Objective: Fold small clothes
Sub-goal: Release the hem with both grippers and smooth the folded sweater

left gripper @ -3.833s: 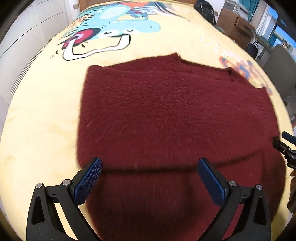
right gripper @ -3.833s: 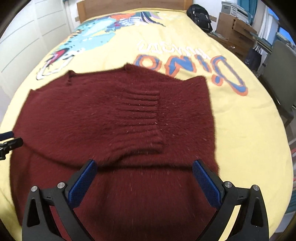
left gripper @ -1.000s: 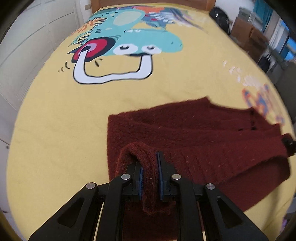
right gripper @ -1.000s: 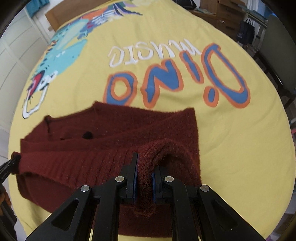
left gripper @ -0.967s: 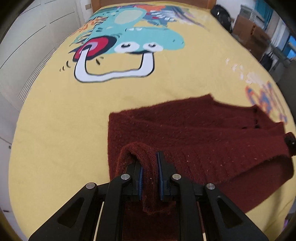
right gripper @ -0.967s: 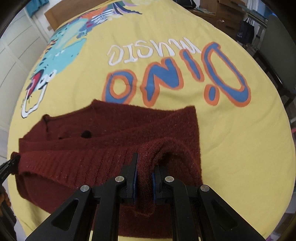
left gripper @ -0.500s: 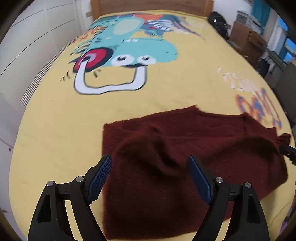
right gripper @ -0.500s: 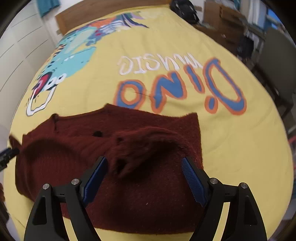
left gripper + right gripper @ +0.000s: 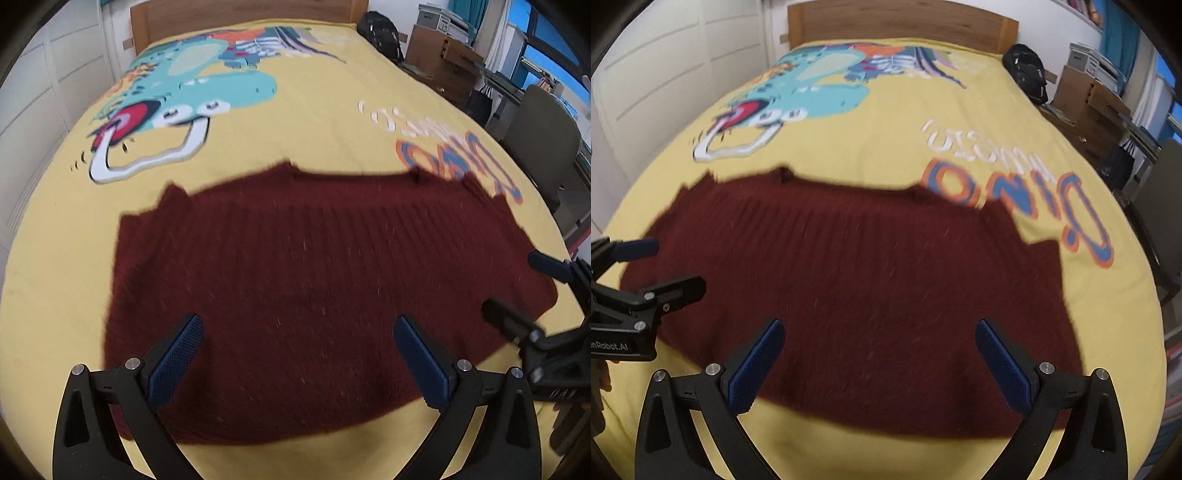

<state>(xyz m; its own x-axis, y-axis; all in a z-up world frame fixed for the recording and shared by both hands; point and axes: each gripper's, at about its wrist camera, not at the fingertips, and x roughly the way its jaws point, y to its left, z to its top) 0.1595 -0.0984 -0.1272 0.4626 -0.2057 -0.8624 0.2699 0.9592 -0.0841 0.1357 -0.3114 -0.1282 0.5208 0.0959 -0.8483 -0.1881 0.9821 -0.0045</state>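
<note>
A dark red knitted sweater (image 9: 303, 288) lies folded into a wide band across the yellow bedspread (image 9: 314, 122); it also shows in the right wrist view (image 9: 857, 280). My left gripper (image 9: 299, 354) is open and empty above the sweater's near edge. My right gripper (image 9: 879, 354) is open and empty above the same near edge. The right gripper also shows at the right of the left wrist view (image 9: 532, 291). The left gripper also shows at the left of the right wrist view (image 9: 661, 266).
The bedspread has a blue dinosaur print (image 9: 820, 88) and orange-blue lettering (image 9: 1015, 192). A wooden headboard (image 9: 901, 22) stands at the far end. A black bag (image 9: 1027, 74), cardboard boxes (image 9: 1086, 99) and a grey chair (image 9: 543, 140) stand right of the bed. White wardrobe doors (image 9: 653, 85) are left.
Both grippers held folds of the sweater a second ago, then opened and let go. The sweater now lies flat, and both grippers have pulled back and up.
</note>
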